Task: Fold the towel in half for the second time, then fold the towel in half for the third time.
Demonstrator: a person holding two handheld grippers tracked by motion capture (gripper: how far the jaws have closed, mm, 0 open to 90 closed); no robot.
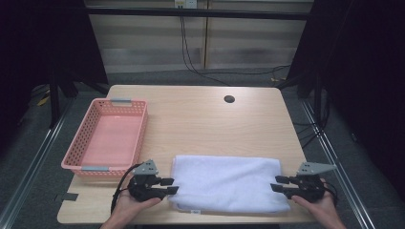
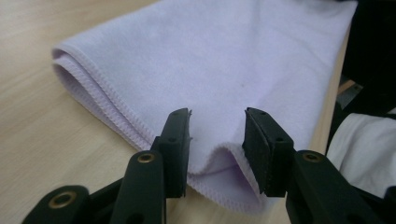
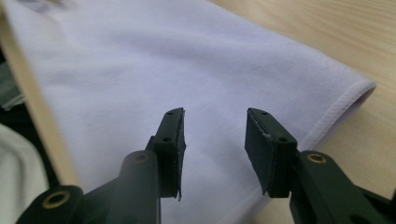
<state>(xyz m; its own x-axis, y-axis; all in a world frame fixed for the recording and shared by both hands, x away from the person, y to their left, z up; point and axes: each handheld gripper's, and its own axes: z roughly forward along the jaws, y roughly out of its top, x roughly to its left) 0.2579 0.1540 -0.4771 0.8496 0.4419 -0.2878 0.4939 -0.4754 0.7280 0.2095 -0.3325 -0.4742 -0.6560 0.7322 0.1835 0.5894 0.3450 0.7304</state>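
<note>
A white towel (image 1: 227, 181), folded into a long rectangle, lies along the near edge of the wooden table (image 1: 210, 124). My left gripper (image 1: 174, 185) sits at the towel's left end, held in a hand, jaws apart. In the left gripper view the towel's (image 2: 210, 60) hemmed edge bulges up between the open jaws of the left gripper (image 2: 217, 123), and the pads do not press on it. My right gripper (image 1: 274, 183) is at the towel's right end. In the right gripper view its jaws (image 3: 214, 122) stand open just over the towel (image 3: 163, 70), near the folded corner.
A pink plastic basket (image 1: 79, 138) stands at the left of the table, with nothing in it. A round cable hole (image 1: 229, 99) lies near the far edge. The towel's near side reaches the table's front edge.
</note>
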